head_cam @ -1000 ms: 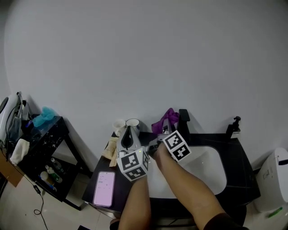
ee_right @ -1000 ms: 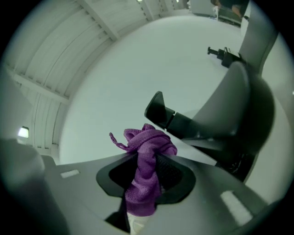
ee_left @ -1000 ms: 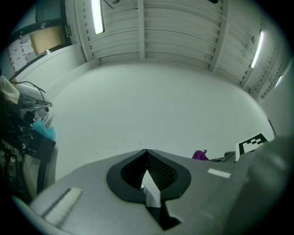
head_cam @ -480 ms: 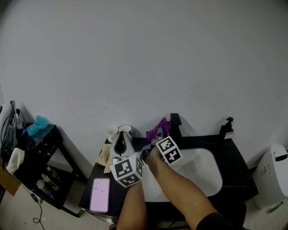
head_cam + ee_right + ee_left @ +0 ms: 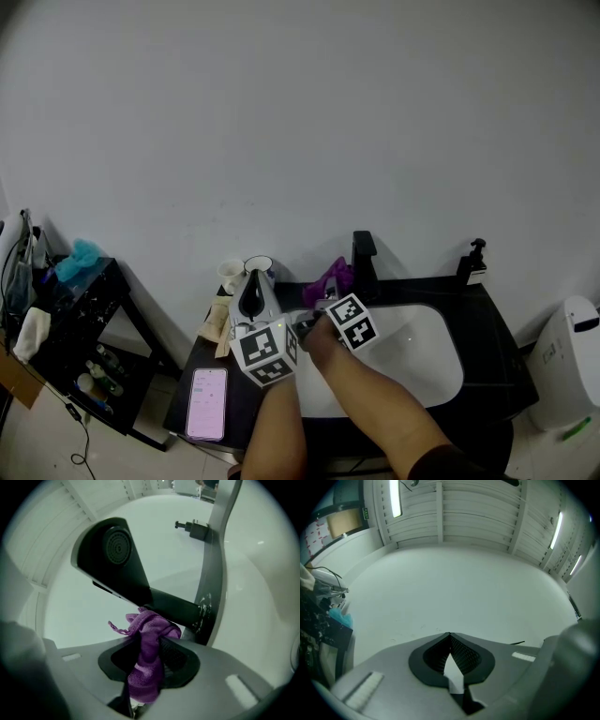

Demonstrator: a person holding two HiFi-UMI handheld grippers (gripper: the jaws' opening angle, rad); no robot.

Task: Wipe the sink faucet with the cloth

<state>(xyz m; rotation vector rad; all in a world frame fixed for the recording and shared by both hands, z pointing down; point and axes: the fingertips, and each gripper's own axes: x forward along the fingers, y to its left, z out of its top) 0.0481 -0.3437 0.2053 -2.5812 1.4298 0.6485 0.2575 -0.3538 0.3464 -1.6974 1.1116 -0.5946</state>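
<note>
Jaws, R gripper (image 5: pixel 146 646): tight on cloth (image 5: pixel 150 626) at faucet (image 5: pixel 117 559)

Cloth (image 5: pixel 151 629): purple, knit-textured, bunched into a narrow wad. It is pinched between the jaws of the right claw (image 5: pixel 149 660), and a crumpled tuft is seen protruding past the tips. The tuft is set against the faucet (image 5: pixel 123 564) spout, apparently in contact, near the upright column.

Faucet: matte black, with a flat angular spout and a round perforated outlet at its end. It is mounted at the rear rim of the white sink (image 5: pixel 427 370).
</note>
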